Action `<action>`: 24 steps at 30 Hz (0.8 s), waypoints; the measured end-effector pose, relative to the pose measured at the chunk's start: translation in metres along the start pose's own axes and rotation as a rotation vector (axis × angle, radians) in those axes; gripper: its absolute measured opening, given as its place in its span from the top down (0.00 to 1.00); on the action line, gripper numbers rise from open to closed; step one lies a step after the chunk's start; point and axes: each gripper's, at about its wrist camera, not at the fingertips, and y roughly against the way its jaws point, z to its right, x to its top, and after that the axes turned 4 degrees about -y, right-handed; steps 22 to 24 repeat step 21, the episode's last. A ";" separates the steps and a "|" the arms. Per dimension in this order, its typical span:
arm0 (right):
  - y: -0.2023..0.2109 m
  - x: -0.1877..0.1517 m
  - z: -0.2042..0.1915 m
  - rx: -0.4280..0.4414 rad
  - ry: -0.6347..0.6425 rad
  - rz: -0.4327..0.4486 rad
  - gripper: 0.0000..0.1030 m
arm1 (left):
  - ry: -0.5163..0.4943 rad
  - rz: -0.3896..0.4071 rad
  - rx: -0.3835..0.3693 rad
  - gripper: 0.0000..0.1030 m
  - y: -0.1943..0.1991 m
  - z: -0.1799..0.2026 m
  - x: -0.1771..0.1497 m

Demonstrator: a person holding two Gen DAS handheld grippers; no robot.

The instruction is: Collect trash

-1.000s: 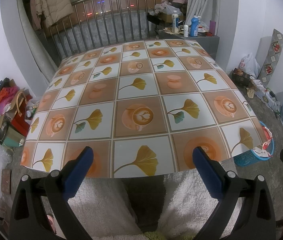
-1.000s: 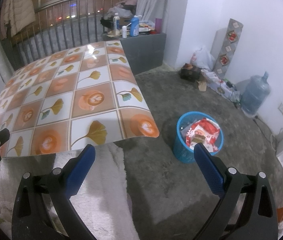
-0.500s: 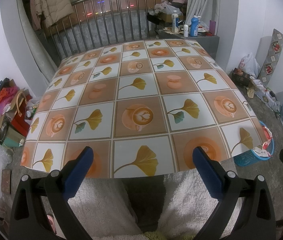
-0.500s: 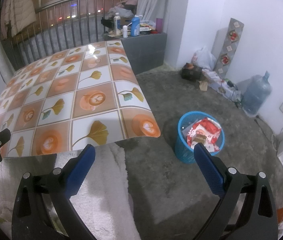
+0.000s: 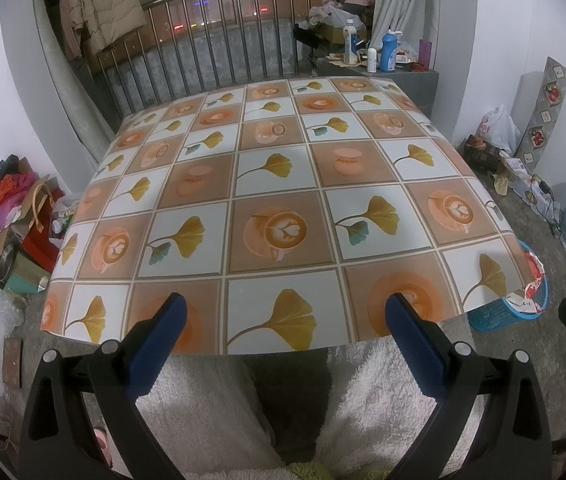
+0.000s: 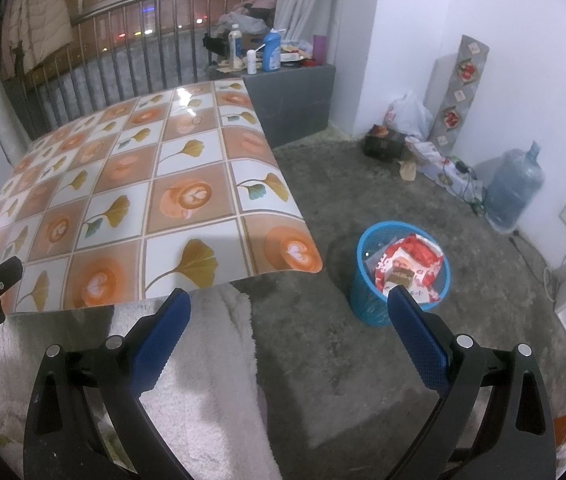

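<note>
Blue-padded and spread wide apart, your left claw (image 5: 285, 312) grips nothing above the near edge of the glossy tabletop (image 5: 283, 184) printed with ginkgo leaves and latte cups. Your right claw (image 6: 289, 308) is likewise spread and grips nothing, over the grey concrete floor (image 6: 363, 184). Beside the tabletop's right corner stands the round blue plastic mesh basket (image 6: 367, 304), with the crumpled red-and-white snack wrapper (image 6: 409, 268) inside it.

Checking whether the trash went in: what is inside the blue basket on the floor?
The blue basket holds a crumpled red and white wrapper, piled up to its rim. Whatever lies beneath the wrapper is covered and cannot be seen.
</note>
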 end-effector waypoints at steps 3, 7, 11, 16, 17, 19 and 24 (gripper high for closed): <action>0.000 0.000 0.000 -0.001 -0.002 0.000 0.08 | 0.000 0.000 0.000 0.05 0.000 0.000 0.000; 0.001 0.000 -0.001 -0.002 -0.003 -0.001 0.08 | 0.000 0.000 -0.001 0.05 0.000 0.000 0.000; 0.001 0.000 -0.001 -0.002 -0.002 0.000 0.08 | 0.001 0.000 -0.001 0.05 0.000 0.000 0.000; 0.001 0.000 0.000 -0.001 -0.003 0.000 0.08 | 0.002 -0.004 -0.001 0.05 0.000 0.000 -0.001; 0.001 0.000 0.000 0.000 -0.003 0.000 0.08 | 0.003 -0.006 -0.001 0.05 0.001 0.000 -0.001; 0.001 -0.001 0.000 -0.001 -0.003 0.000 0.08 | 0.004 -0.006 -0.001 0.05 0.001 0.000 -0.002; 0.001 0.000 -0.001 -0.001 -0.003 0.000 0.08 | 0.002 -0.003 -0.001 0.05 0.001 0.000 -0.001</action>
